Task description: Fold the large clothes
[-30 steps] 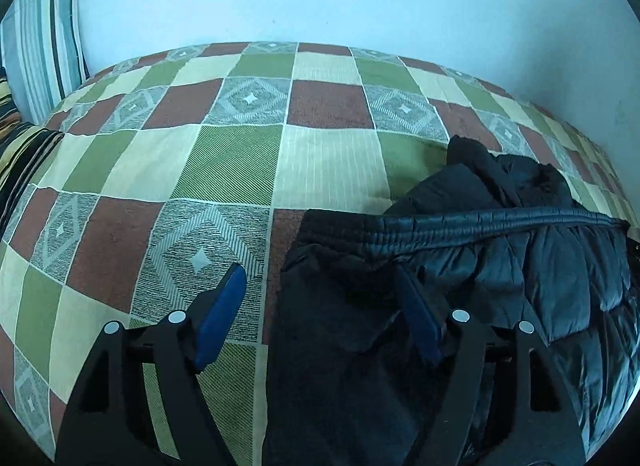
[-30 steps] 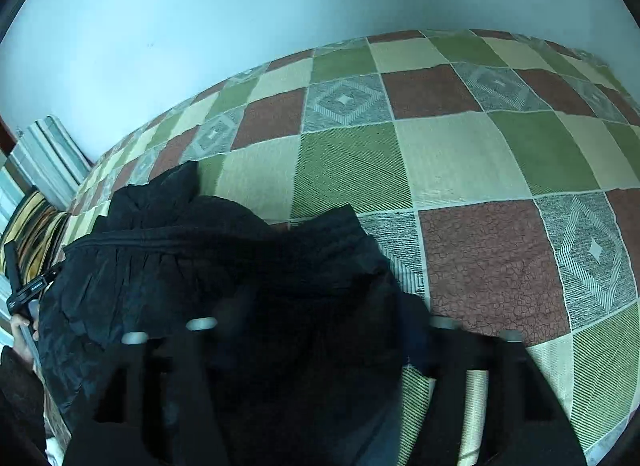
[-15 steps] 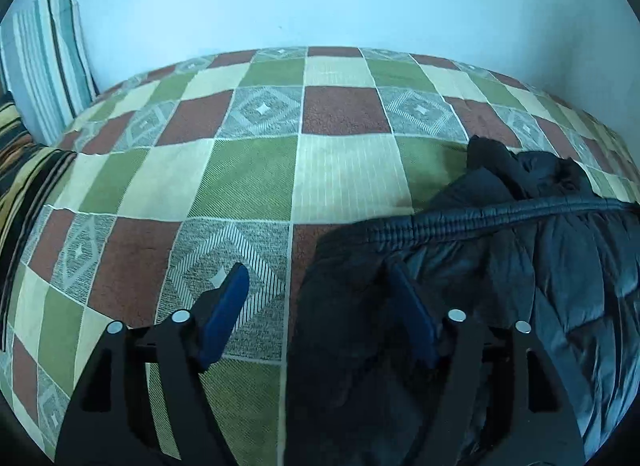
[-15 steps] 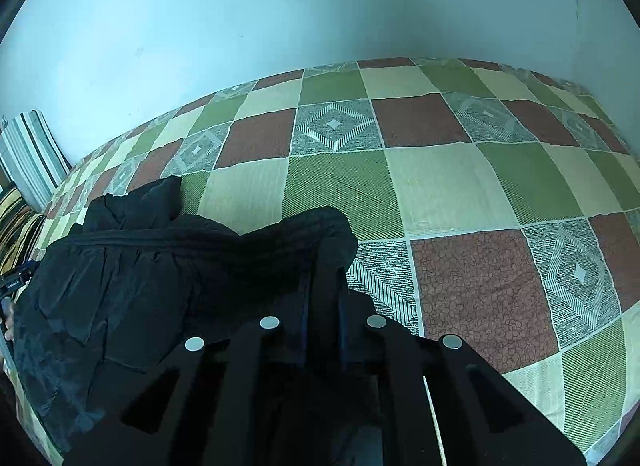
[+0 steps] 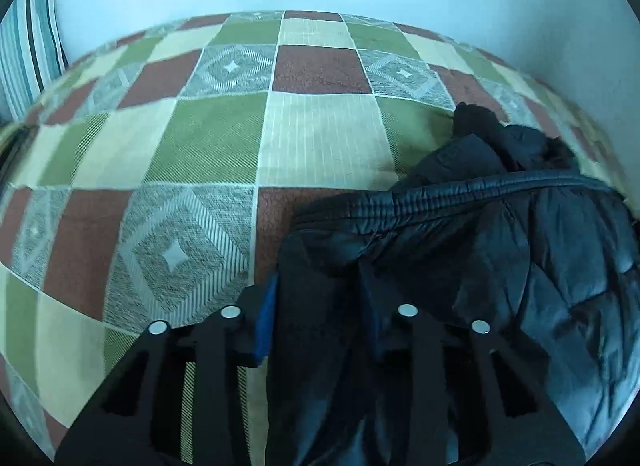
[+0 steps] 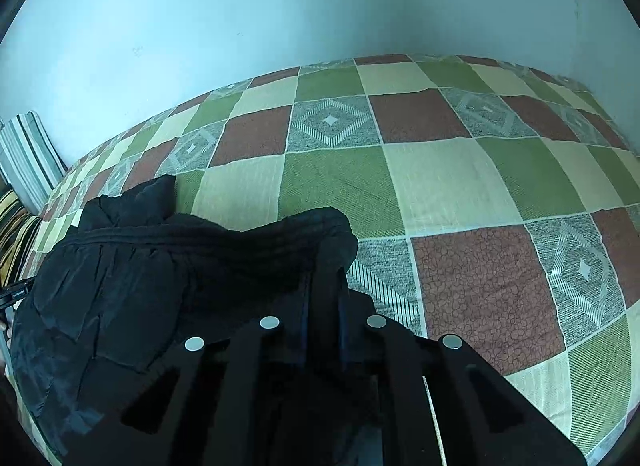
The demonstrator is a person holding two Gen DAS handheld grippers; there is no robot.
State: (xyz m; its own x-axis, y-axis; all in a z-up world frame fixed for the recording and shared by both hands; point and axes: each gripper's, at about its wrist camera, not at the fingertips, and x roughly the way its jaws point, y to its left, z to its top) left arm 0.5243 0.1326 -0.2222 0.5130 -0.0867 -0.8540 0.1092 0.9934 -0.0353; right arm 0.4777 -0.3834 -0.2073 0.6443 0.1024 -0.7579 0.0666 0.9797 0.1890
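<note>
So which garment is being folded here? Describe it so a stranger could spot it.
Start at the bed's checked green, brown and cream cover. On its near side lies the black puffer jacket, shiny and quilted with a ribbed hem, the only dark thing on the patterned cloth.

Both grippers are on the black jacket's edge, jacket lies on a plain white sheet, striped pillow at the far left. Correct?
Not quite. The black jacket lies on a checked green, brown and cream bedspread, not a plain white sheet; the right wrist view shows it. The rest holds.

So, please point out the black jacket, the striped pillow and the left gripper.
black jacket (image 5: 560, 266): left wrist view, on its quilted body.
striped pillow (image 6: 30, 157): right wrist view, on its striped face.
left gripper (image 5: 320, 306): left wrist view, between its fingertips, closing around jacket fabric.
</note>
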